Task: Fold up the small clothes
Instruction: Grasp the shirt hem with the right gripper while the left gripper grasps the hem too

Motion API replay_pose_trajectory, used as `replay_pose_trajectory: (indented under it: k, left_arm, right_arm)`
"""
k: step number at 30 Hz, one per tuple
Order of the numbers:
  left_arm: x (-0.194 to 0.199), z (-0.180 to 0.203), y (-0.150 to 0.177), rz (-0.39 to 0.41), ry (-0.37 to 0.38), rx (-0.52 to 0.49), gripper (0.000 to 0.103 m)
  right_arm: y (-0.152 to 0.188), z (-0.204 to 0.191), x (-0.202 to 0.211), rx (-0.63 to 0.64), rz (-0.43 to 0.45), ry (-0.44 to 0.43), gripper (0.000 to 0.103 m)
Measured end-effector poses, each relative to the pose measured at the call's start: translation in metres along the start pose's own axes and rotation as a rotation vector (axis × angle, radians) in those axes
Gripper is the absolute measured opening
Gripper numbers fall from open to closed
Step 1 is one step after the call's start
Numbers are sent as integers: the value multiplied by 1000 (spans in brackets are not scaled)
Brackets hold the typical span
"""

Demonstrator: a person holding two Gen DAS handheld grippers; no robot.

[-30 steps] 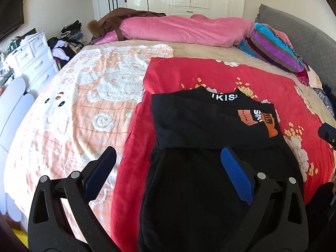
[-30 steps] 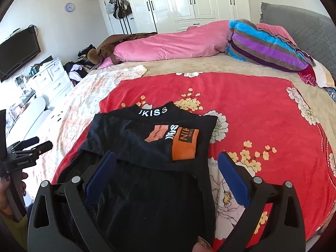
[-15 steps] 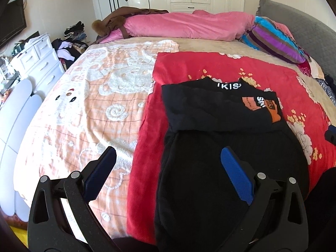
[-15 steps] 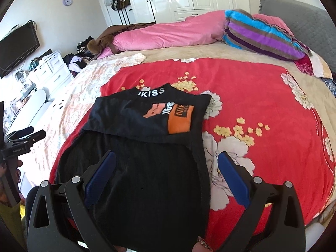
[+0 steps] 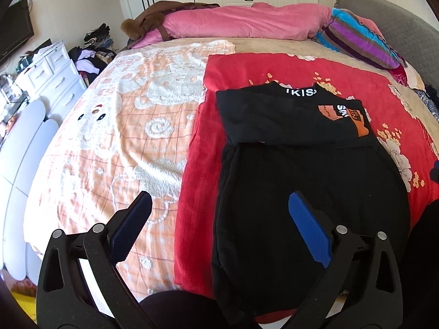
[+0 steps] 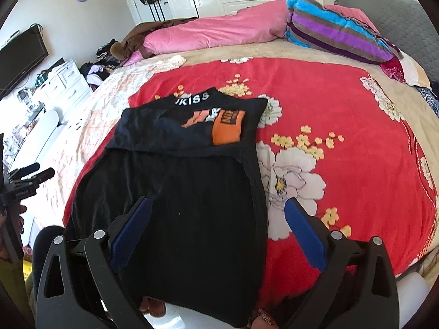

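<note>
A black garment (image 5: 301,181) lies flat on the red flowered blanket (image 5: 274,68), its sleeves folded across the chest, with white lettering at the collar and an orange patch (image 6: 227,128). Its lower part hangs over the near bed edge. My left gripper (image 5: 219,200) hovers open above the garment's near left side, empty. My right gripper (image 6: 215,205) is open over the black garment (image 6: 178,205), above its near right side, holding nothing. The left gripper's handle and a hand show at the left edge of the right wrist view.
A peach patterned towel blanket (image 5: 115,126) covers the bed's left half. A pink duvet (image 5: 241,22), a brown coat and a striped pillow (image 6: 337,35) lie at the far end. White drawers (image 5: 52,79) and a clothes pile stand left of the bed.
Both grippers have drawn back and up from the garment towards the near bed edge, so more of the bed shows. Both stayed open. The garment has not moved.
</note>
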State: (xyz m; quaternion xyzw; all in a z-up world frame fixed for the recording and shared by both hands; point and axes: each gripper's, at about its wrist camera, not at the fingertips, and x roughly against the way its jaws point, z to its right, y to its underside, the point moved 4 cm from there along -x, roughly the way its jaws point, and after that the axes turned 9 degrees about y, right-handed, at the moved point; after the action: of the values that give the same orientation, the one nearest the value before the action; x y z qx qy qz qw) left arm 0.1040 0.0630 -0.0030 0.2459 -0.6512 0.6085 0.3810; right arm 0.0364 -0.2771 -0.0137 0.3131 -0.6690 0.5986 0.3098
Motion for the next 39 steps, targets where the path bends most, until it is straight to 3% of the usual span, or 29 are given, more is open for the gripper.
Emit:
replay_pose_trajectory:
  k: [9, 17, 27, 30, 34, 36, 39]
  left_arm:
    - [-4, -6, 17, -54, 22, 28, 94]
    - [-27, -6, 47, -170, 35, 30, 94]
    - [-62, -7, 76, -309, 70, 55, 94]
    - [-68, -9, 82, -334, 92, 77, 94]
    - [-71, -11, 86, -347, 124, 101, 93]
    - [-72, -11, 88, -350, 141, 106, 93]
    - [-73, -9, 90, -356, 178, 111, 72]
  right_arm:
    - [27, 0, -4, 24, -50, 26, 97]
    - [50, -7, -24, 54, -151, 62, 97]
    - [77, -2, -78, 70, -414, 137, 97]
    - [85, 1, -88, 54, -472, 115, 96]
    - [85, -2, -79, 78, -426, 137, 51]
    - [82, 4, -68, 38, -390, 123, 36]
    - [81, 13, -62, -11, -373, 99, 21]
